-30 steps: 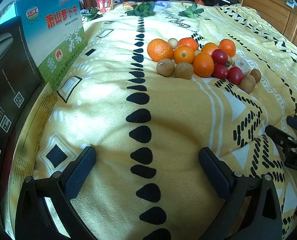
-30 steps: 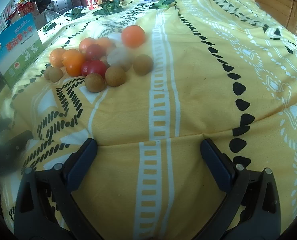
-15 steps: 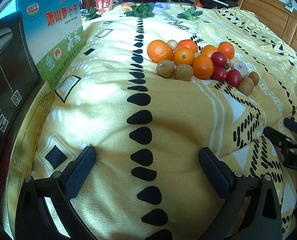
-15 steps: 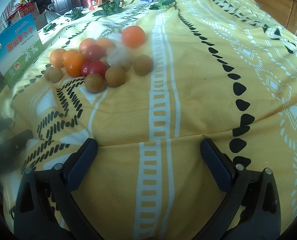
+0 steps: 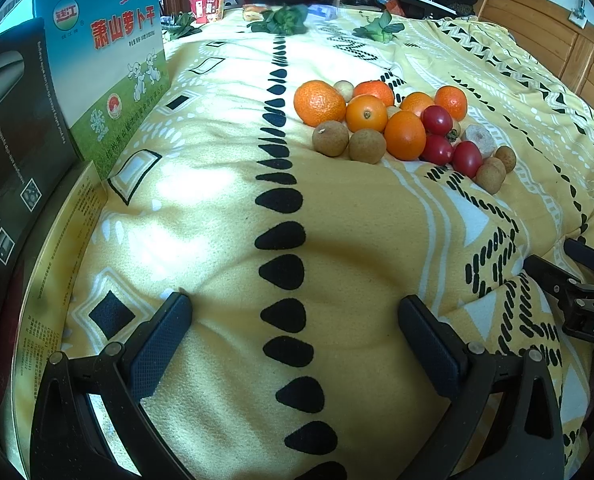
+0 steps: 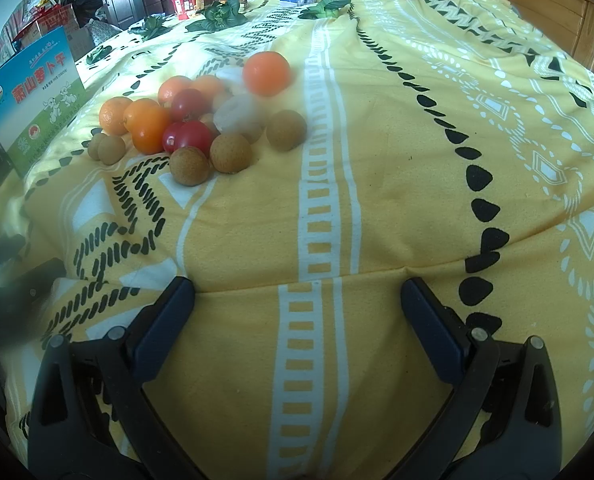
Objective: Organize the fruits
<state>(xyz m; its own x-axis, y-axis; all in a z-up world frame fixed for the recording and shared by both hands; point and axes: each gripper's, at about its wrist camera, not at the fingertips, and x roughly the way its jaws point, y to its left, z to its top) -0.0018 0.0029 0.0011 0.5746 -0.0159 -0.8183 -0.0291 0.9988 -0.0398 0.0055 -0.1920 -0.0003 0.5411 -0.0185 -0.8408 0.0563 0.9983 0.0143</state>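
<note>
A pile of fruit lies on the yellow patterned bedspread [image 5: 201, 216]: several oranges [image 5: 319, 103] [image 6: 266, 73], red cherry tomatoes [image 5: 437, 120] [image 6: 194, 136], brown longans [image 5: 330, 138] [image 6: 230, 153] and a pale peeled piece [image 5: 477, 138] [image 6: 239, 114]. My left gripper [image 5: 293, 324] is open low over the blanket, well short of the pile, nothing between its fingers. My right gripper [image 6: 297, 316] is open too, near the front, with the fruit ahead to its left. It also shows at the right edge of the left wrist view [image 5: 577, 296].
A blue and green printed box [image 5: 109, 64] [image 6: 33, 96] and a black box [image 5: 9, 120] stand along the bed's left side. Green leaves [image 5: 281, 20] [image 6: 217, 16] and a red cup [image 5: 207, 8] lie at the far end. A wooden headboard [image 5: 557, 44] rises at right.
The left wrist view has shifted slightly, so the fruit sits a touch higher in frame. The right gripper has hardly moved. Both stay open.
</note>
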